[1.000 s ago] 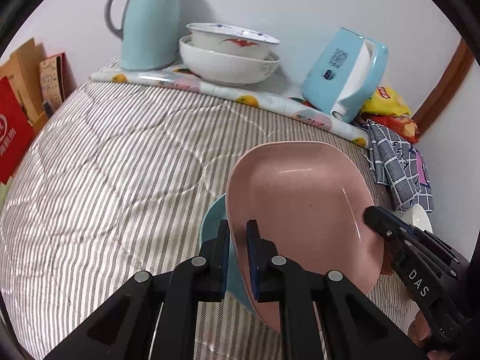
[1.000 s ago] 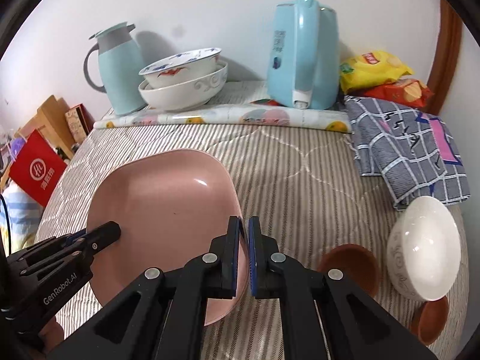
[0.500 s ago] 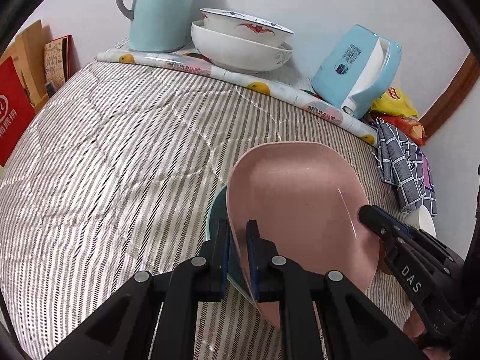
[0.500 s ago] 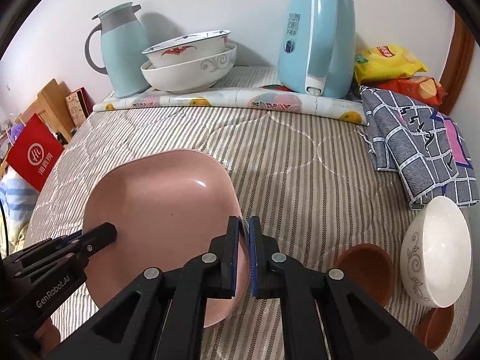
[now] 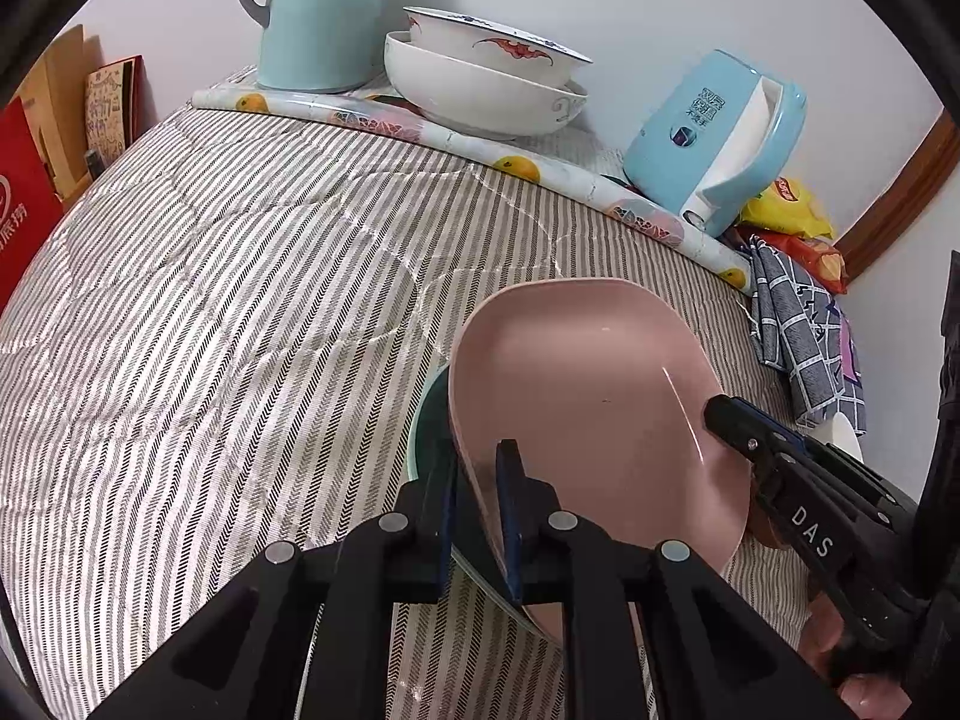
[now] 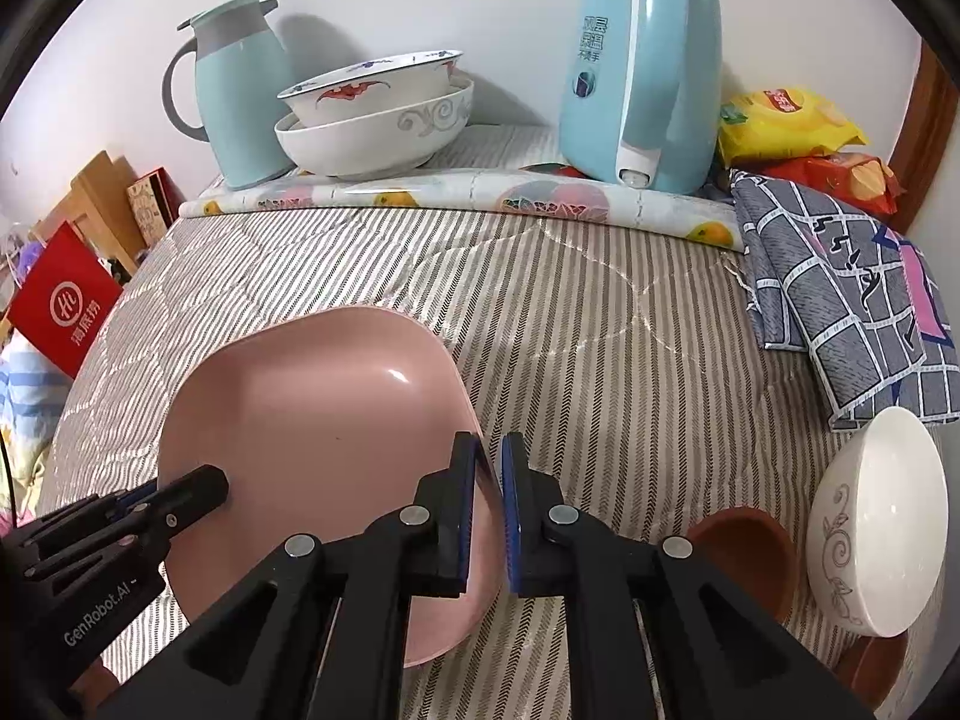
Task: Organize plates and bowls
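The pink plate [image 5: 588, 396] sits tilted over a teal plate [image 5: 429, 438] on the striped bed cover [image 5: 228, 312], with only a sliver of the teal one showing at its left edge. The left gripper [image 5: 477, 510] has its jaws clenched on the near left rim of the pink plate, one finger under and one over. In the right wrist view the right gripper [image 6: 491, 510] straddles the plate's right rim [image 6: 480, 462], with a narrow slit visible beside each blue pad, so I cannot tell whether its jaws are truly grasping the rim or just released around it. Each gripper shows in the other's view, at opposite edges of the plate. To the right of the plate lie a brown bowl [image 6: 744, 558] and, just beside it, a white bowl [image 6: 876, 516] tipped on its side, with a second brown bowl [image 6: 870, 660] partly visible below. At the far end, two large white bowls [image 6: 378, 120] are nested on a rolled fruit-print mat [image 6: 468, 198], between a pale green jug [image 6: 240, 90] and a light blue kettle [image 6: 642, 72]. A checked cloth [image 6: 840, 288] and snack bags [image 6: 786, 126] lie at the right.
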`<state>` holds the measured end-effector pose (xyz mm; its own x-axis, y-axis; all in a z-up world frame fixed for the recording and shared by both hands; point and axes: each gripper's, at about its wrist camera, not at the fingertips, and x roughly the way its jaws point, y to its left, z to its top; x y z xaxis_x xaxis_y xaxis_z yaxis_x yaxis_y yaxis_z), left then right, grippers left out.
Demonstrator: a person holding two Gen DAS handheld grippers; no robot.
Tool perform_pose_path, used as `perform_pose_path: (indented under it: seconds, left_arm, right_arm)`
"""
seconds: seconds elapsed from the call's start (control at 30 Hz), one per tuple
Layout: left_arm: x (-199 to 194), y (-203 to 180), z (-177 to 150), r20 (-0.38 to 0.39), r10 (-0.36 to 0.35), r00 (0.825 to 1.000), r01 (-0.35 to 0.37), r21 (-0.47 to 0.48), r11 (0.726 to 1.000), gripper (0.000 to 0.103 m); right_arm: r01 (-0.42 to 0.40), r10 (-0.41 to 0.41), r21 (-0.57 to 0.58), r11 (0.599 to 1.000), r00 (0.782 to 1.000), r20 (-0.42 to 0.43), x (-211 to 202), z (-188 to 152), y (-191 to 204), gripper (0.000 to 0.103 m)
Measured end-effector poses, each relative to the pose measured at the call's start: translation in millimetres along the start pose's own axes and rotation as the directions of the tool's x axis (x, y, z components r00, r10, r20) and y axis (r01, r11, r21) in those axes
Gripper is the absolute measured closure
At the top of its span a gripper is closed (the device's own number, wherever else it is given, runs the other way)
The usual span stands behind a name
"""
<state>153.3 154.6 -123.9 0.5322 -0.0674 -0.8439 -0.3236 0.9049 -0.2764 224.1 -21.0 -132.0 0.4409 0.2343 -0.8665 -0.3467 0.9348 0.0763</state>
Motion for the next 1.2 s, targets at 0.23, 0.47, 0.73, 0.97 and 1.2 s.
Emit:
perform_pose_path:
  seconds: [0.23,0.47,0.73,0.97,1.2]
  left_arm:
    - [-2,1,-5,-0.015,-0.036,0.999,0.036,-0.002,0.999,0.087]
    - [-10,-4,-10,-0.025,-0.097,0.995,0.098,0.026,0.995,0.065]
    - [-24,-7,-14,-0.009,-0.082,0.997,0.083,0.053,0.995,0.049]
    - [-30,-10,-20,0.000,-0.092,0.996,0.092,0.060,0.994,0.049]
    - [-43,-16,-29,0.002,-0.123,0.992,0.122,0.085,0.989,0.039]
  right_arm:
    - [0.024,-0.025,0.007,1.000,0.999,0.021,-19,-4,1,0.082]
    - [0.055,-0.055,0.015,0.998,0.998,0.025,-31,-16,3,0.078]
    - [0.070,-0.072,0.041,0.997,0.997,0.031,-45,-32,2,0.071]
    - [0.081,-0.083,0.051,0.995,0.996,0.042,-59,-45,-4,0.071]
    - [0.105,-0.110,0.089,0.990,0.993,0.044,-72,-58,-19,0.070]
